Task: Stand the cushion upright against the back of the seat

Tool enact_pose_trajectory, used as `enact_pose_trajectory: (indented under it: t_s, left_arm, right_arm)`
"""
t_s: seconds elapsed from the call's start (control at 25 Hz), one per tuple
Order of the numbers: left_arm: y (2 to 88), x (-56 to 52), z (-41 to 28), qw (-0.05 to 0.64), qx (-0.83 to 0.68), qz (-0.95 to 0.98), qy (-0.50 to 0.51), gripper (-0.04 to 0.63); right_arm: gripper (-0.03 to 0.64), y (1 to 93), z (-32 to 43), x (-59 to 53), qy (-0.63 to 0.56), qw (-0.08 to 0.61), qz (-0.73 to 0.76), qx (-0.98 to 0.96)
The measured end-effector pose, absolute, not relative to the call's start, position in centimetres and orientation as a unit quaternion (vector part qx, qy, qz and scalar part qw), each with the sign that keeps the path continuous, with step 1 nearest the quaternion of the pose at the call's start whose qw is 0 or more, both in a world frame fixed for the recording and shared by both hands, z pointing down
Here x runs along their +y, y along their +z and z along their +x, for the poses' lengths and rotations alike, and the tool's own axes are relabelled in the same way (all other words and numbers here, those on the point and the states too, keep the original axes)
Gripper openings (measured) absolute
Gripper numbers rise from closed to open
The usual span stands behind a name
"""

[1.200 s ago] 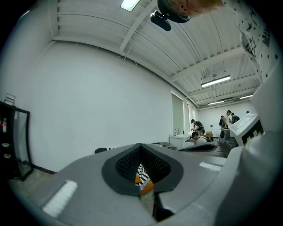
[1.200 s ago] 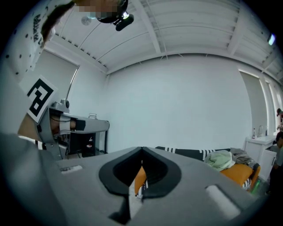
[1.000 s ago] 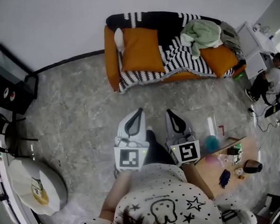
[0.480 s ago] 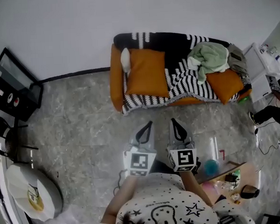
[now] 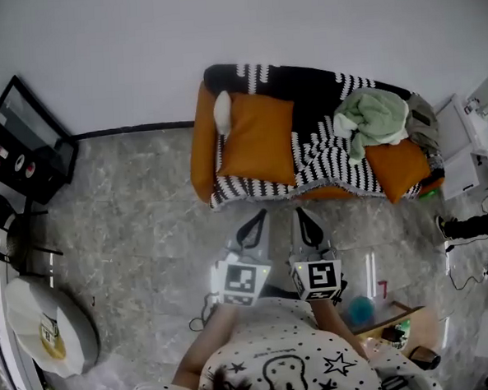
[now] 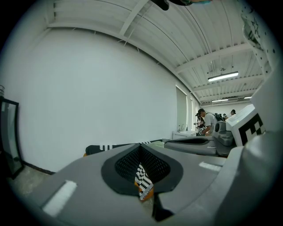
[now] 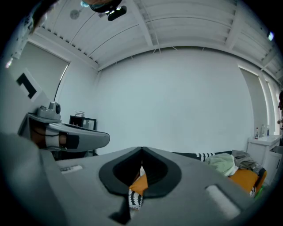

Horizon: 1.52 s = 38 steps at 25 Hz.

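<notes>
Cushion [image 5: 257, 140]: orange and square, lying face-up on the sofa [image 5: 198, 147] seat. It is ahead of both grippers, slightly to the left gripper's side and well apart from each, and its far edge is near the backrest. I cannot tell whether it leans on the backrest.

White object [image 5: 222, 112]: just beside the cushion's far left corner, against the sofa arm. I cannot make out what it is.

Blanket [image 5: 324, 156]: black and white stripes, draped over the backrest and seat, directly ahead of the right gripper and running off to its right.

Green cloth [image 5: 375, 116]: heaped on the blanket, ahead and right of the right gripper.

Second cushion [image 5: 401, 168]: orange, at the far right end of the seat.

Left gripper [image 5: 257, 215]: I hold it level, pointing at the sofa over grey floor [image 5: 129, 205]. Its own view shows the jaws together with nothing between them. Only a strip of the blanket and orange fabric, far off, shows through the opening behind the tips.

Right gripper [image 5: 300, 212]: just beside the left and parallel to it. Its jaws are likewise together and empty, with the distant cushion showing through the opening.

Black cabinet [image 5: 22, 138]: against the wall, far to the left of the left gripper.
</notes>
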<state>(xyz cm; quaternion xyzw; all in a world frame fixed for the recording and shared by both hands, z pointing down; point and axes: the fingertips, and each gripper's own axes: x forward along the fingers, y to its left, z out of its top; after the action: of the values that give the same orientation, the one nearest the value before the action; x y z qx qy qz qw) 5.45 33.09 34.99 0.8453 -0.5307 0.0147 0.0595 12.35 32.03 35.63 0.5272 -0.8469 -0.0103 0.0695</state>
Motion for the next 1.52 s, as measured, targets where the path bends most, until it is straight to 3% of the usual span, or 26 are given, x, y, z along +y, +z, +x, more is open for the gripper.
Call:
enact_pose_trajectory:
  t_s: [0.72,1.52]
  left_arm:
    - [35.3,29.1,7.7,0.064,-0.529,0.846,0.025,-0.011]
    - [34.1,16.9,3.4,0.073,-0.497,0.865,0.020,-0.011]
  right_arm:
    - [-0.005,36.3,14.2,28.4,0.000,0.070,0.529,-0.846]
    - [-0.005,35.2,10.2,17.8,0.006,0.077,0.567,-0.820]
